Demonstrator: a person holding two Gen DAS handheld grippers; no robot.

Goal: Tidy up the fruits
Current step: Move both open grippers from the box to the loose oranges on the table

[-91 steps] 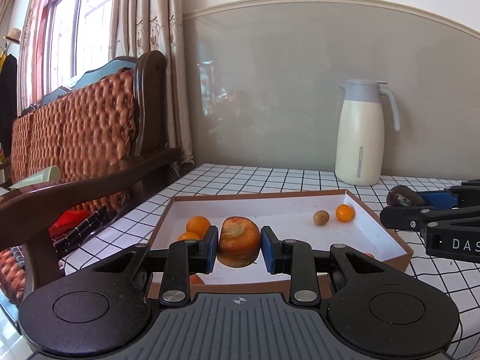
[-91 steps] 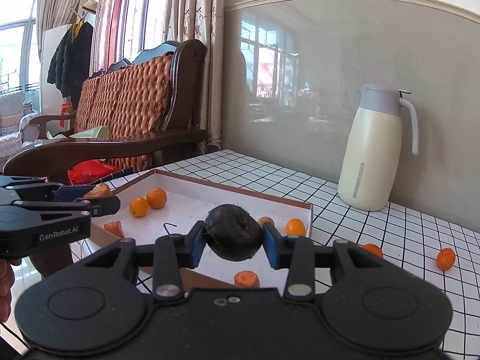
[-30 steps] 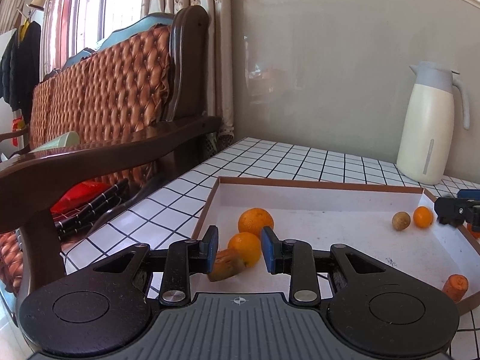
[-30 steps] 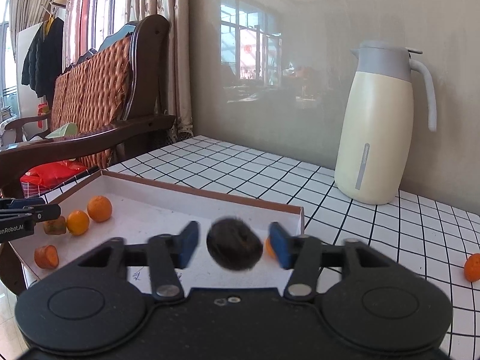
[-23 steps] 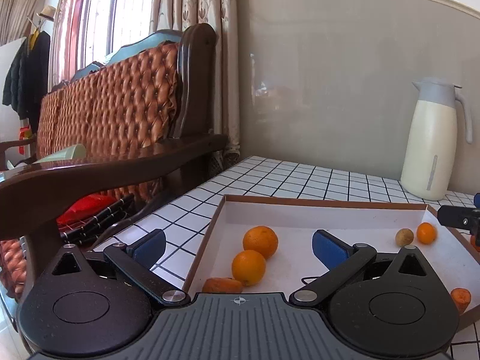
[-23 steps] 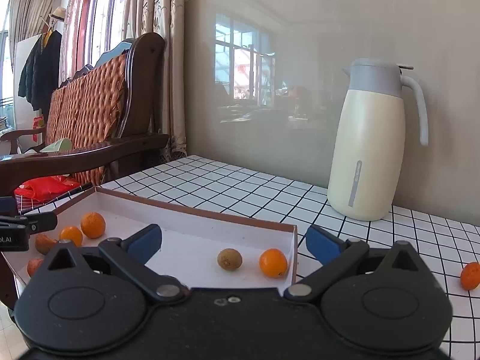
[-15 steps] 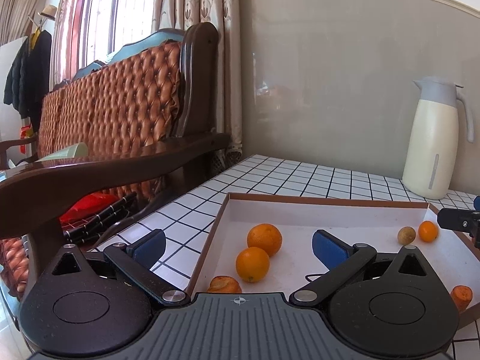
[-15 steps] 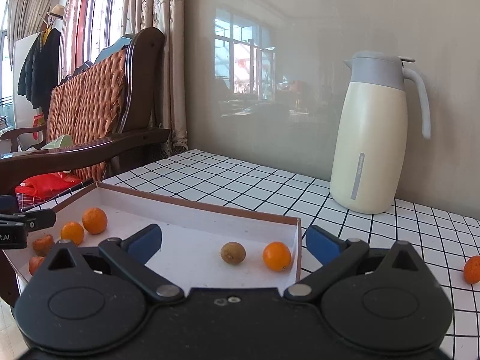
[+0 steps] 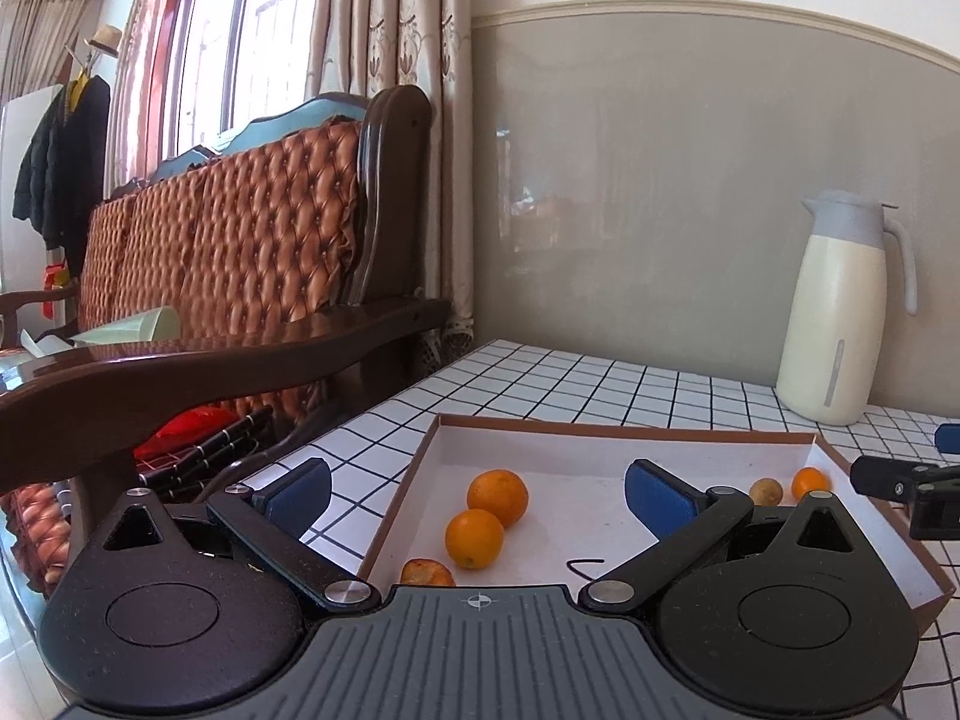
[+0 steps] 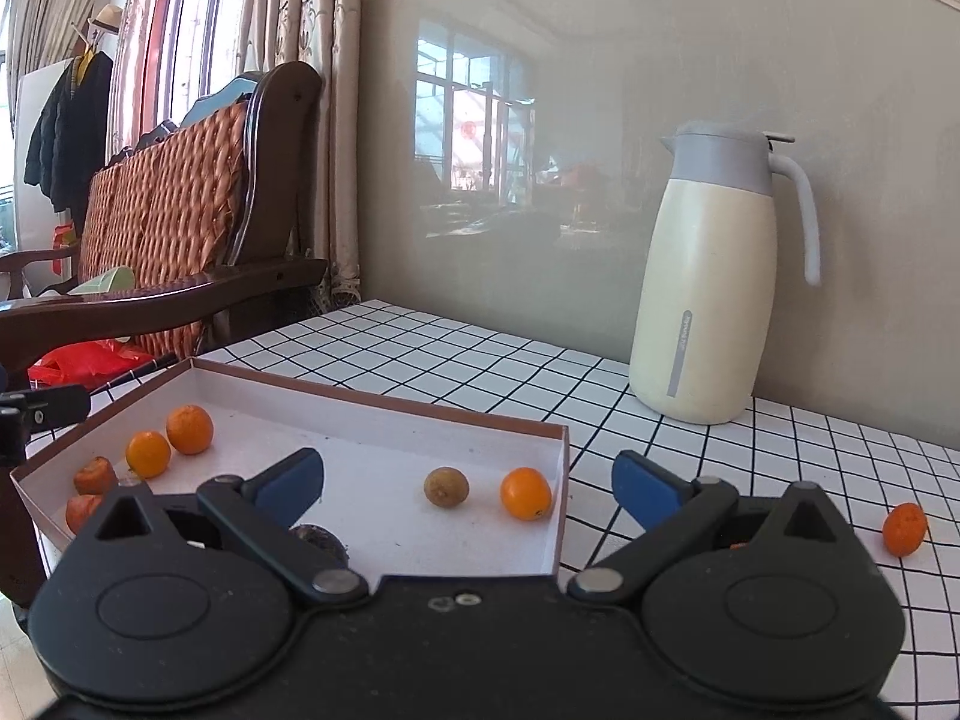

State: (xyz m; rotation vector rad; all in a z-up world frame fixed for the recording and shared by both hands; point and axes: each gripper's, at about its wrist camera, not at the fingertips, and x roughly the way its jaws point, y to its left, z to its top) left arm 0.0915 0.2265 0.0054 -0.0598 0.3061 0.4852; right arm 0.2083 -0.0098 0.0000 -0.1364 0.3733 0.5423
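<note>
A shallow white box with a brown rim [image 9: 606,423] [image 10: 384,399] sits on the tiled table. It holds two oranges [image 9: 497,497] [image 10: 189,429], a shrivelled orange fruit [image 9: 427,572], a small brown fruit [image 10: 446,486], a small orange [image 10: 525,493] and a dark round fruit [image 10: 318,540] at the near edge. My left gripper [image 9: 477,495] is open and empty above the box's near left corner. My right gripper [image 10: 468,483] is open and empty above the box's near right part. A loose small orange [image 10: 904,529] lies on the table to the right.
A cream thermos jug [image 10: 711,282] [image 9: 840,312] stands at the back right against the wall. A wooden sofa with a brown tufted back [image 9: 240,240] stands left of the table. A red bag [image 9: 180,429] lies below its armrest.
Both grippers let go of their fruits into the box and opened wide. Both have since drawn back and up a little; the fruits lie still.
</note>
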